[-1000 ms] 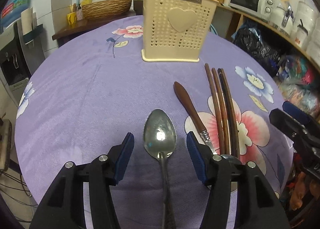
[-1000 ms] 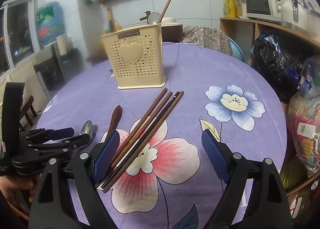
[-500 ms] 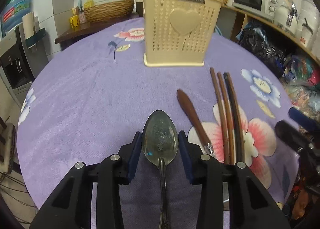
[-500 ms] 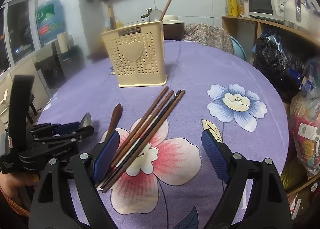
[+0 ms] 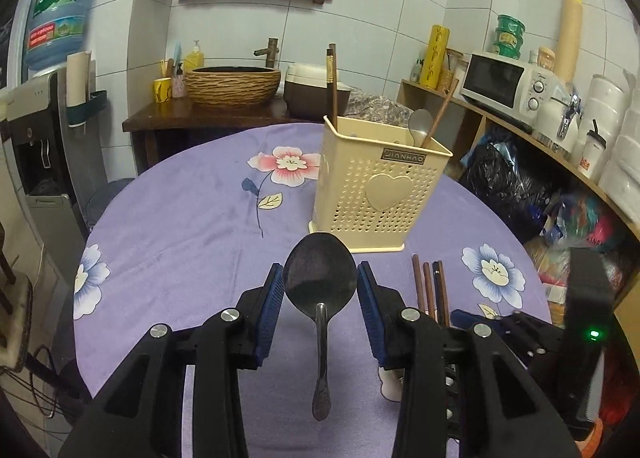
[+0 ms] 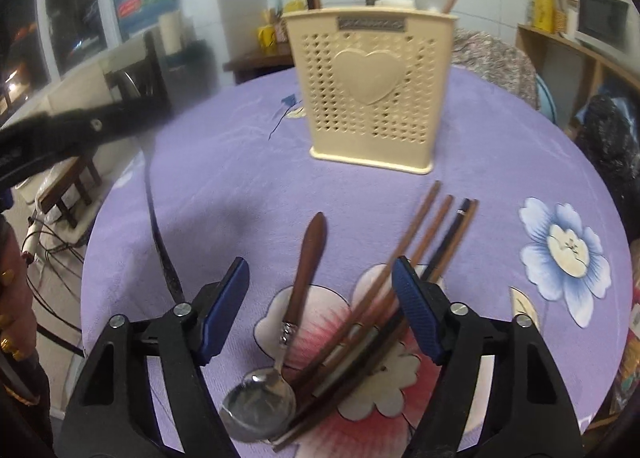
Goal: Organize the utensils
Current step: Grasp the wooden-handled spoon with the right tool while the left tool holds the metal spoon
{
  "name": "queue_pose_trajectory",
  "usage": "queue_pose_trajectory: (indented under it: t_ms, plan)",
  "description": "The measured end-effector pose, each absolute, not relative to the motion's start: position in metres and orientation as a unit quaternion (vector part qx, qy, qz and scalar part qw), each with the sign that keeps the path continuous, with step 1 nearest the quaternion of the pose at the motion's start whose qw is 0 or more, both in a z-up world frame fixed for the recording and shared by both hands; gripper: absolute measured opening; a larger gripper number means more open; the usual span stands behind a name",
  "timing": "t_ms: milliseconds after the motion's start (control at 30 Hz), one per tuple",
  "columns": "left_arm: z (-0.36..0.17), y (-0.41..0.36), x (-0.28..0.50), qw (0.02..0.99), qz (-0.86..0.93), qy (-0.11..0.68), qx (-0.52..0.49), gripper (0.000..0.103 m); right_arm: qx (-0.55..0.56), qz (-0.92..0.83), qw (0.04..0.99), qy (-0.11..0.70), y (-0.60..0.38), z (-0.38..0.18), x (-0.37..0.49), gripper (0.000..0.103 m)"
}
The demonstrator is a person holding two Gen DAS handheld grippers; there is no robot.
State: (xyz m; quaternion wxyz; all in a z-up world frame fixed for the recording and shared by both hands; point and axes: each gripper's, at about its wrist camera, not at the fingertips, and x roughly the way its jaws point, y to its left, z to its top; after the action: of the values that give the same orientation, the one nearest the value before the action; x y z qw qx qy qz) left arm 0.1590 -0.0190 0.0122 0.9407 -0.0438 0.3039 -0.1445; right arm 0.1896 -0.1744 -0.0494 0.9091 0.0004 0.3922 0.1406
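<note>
1. Left wrist view: left gripper (image 5: pixel 320 298), jaws clamped on the bowl of a metal spoon (image 5: pixel 320 282), which is lifted off the purple tablecloth (image 5: pixel 180 242) with its handle hanging toward the camera. Cream utensil holder (image 5: pixel 380 189) stands just beyond.
2. Right wrist view: right gripper (image 6: pixel 320 304), jaws apart and just closing in, gripping nothing; wooden-handled spoon (image 6: pixel 288 322) lies on the cloth between them, chopsticks (image 6: pixel 416 254) at the right pad.
</note>
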Motion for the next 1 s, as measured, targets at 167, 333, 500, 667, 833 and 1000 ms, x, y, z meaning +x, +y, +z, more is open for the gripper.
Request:
queue_pose_trajectory:
  t_ms: [167,333,500,667,833,1000]
  plan:
    - [0.013,-0.014,0.156,0.944,-0.139,0.294,-0.048,0.038,-0.005,0.151,0.889,0.432,-0.16,-0.064,0.217,0.056]
    - [0.011,-0.01,0.156,0.945,-0.137,0.292,-0.048,0.038,-0.011,0.142,0.879,0.454,-0.147,-0.075,0.235,0.04]
    - [0.007,-0.006,0.158,0.945,-0.134,0.295,-0.052,0.038,-0.024,0.134,0.879,0.457,-0.139,-0.082,0.239,0.036]
    - [0.006,-0.004,0.157,0.945,-0.133,0.294,-0.054,0.038,-0.033,0.127,0.881,0.455,-0.133,-0.082,0.24,0.023]
    - [0.006,-0.004,0.157,0.945,-0.133,0.294,-0.054,0.038,-0.03,0.126,0.883,0.451,-0.132,-0.083,0.243,0.018]
    - [0.007,-0.005,0.157,0.945,-0.134,0.293,-0.052,0.038,-0.016,0.133,0.884,0.447,-0.139,-0.082,0.241,0.017]
